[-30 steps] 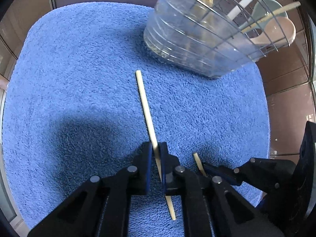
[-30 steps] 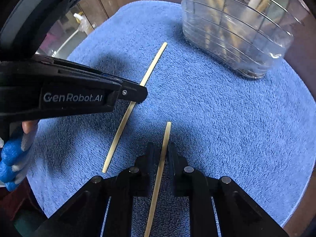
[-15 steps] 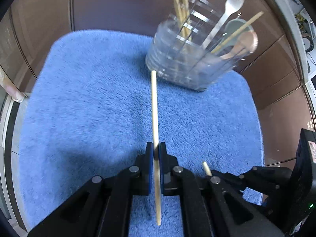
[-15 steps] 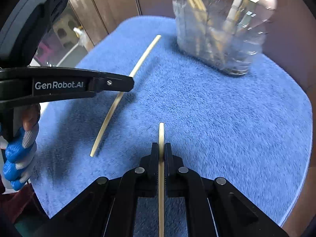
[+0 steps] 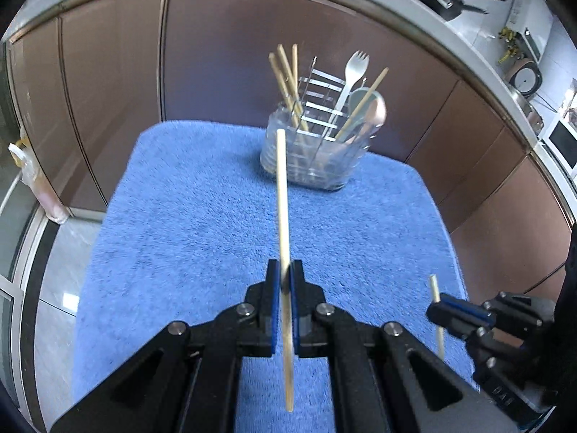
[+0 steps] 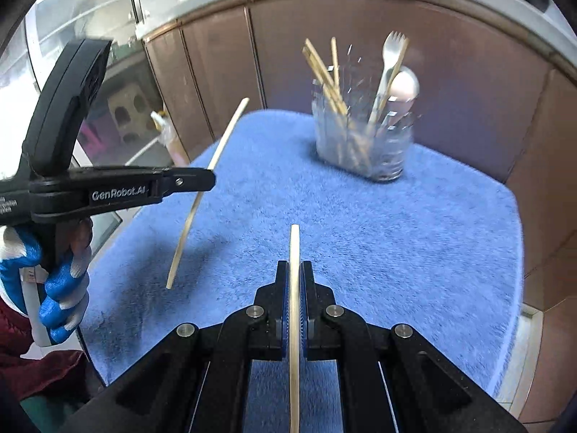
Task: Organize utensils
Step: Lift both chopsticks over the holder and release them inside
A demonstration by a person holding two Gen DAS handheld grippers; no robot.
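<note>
Above the blue towel [image 5: 180,216], both grippers are airborne: left gripper [image 5: 282,281] clamped on 1 chopstick [image 5: 281,198], right gripper [image 6: 295,278] pinching another chopstick [image 6: 294,252]. Each stick's long axis points forward at the clear utensil holder [image 5: 310,166], already stocked with chopsticks, spork and spoon. Judging by this, only these 2 drops remain.

2 held chopsticks [image 5: 282,198] [image 6: 295,274], 1 holder [image 5: 313,166], 1 spork [image 5: 355,66].
</note>
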